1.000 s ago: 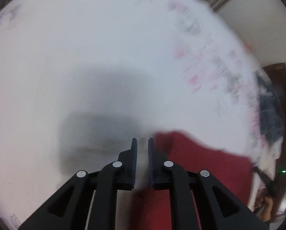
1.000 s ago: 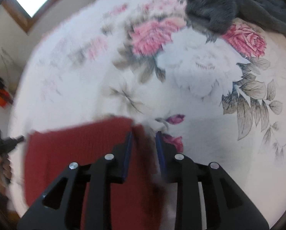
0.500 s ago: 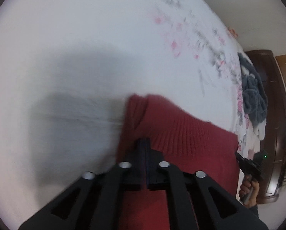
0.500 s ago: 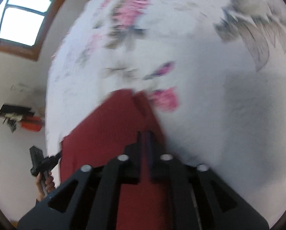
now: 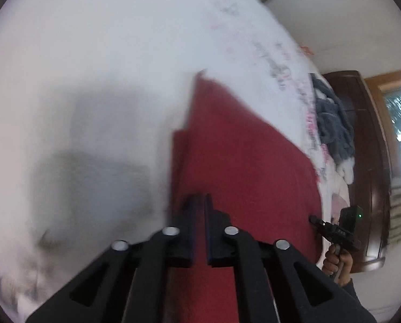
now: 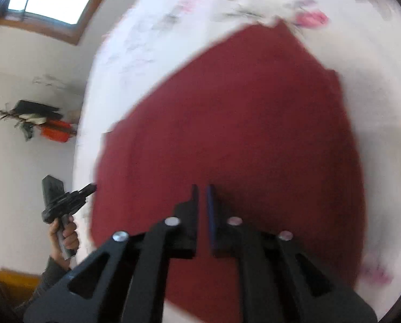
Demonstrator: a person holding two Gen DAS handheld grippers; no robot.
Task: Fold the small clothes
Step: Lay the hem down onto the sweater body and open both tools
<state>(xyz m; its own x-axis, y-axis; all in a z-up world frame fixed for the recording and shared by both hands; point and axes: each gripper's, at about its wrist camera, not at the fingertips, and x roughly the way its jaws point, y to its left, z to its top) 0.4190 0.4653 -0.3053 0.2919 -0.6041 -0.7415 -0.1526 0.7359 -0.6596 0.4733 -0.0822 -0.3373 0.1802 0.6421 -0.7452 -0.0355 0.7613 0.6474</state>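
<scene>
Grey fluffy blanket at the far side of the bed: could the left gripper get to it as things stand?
Probably not directly. The left gripper is closed on the red knit garment; the grey fluffy blanket lies well beyond it across the floral bedsheet.

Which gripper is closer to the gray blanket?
Right. The right gripper is at the sweater's edge on the blanket's side; the left gripper holds the opposite edge, farther away.
</scene>
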